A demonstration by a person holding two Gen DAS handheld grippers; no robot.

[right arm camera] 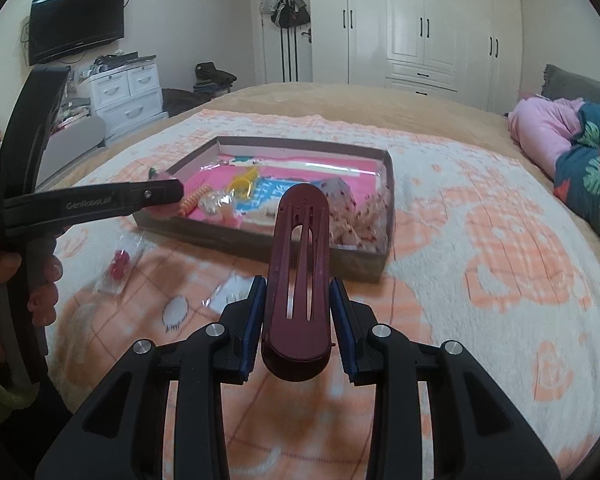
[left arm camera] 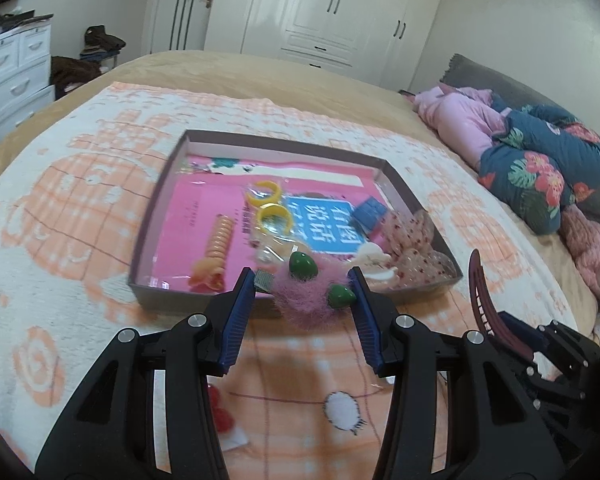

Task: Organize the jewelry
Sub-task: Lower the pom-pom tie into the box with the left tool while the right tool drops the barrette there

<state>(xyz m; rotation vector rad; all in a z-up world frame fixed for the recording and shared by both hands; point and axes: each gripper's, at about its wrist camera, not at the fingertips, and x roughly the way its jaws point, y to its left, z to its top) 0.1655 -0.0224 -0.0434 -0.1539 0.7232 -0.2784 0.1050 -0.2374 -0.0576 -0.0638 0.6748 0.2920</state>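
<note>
- Since most of the pieces already lie inside the shallow cardboard box [left arm camera: 160,216] on the patterned blanket [left arm camera: 60,184], the sorting looks well along, though I judge it unfinished: two accessories are in the grippers and a few things lie outside the box.
- Lining the box floor is a pink booklet [left arm camera: 188,216] with a blue panel, and the jewelry rests on top of it.
- At the box's right end sits a pale spotted fabric scrunchie [left arm camera: 410,232]; a dark blue clip [left arm camera: 368,210] lies just left of it.
- Toward the near left lies an orange spiral hair tie [left arm camera: 216,244]; two yellow rings [left arm camera: 270,206] sit in the middle, near some clear wrapping.
- Over the box's near wall, the left gripper [left arm camera: 302,280] holds a pink fuzzy hair clip with green drops [left arm camera: 308,286], jaws moderately apart and pressing its ends.
- Nearer and to the right, above the blanket, the right gripper [right arm camera: 298,312] clamps a maroon barrette [right arm camera: 300,272] between narrow jaws, short of the box.
- Left on the blanket near the box are a red trinket in a clear bag [right arm camera: 120,264] and a small clear packet [right arm camera: 230,290].
</note>
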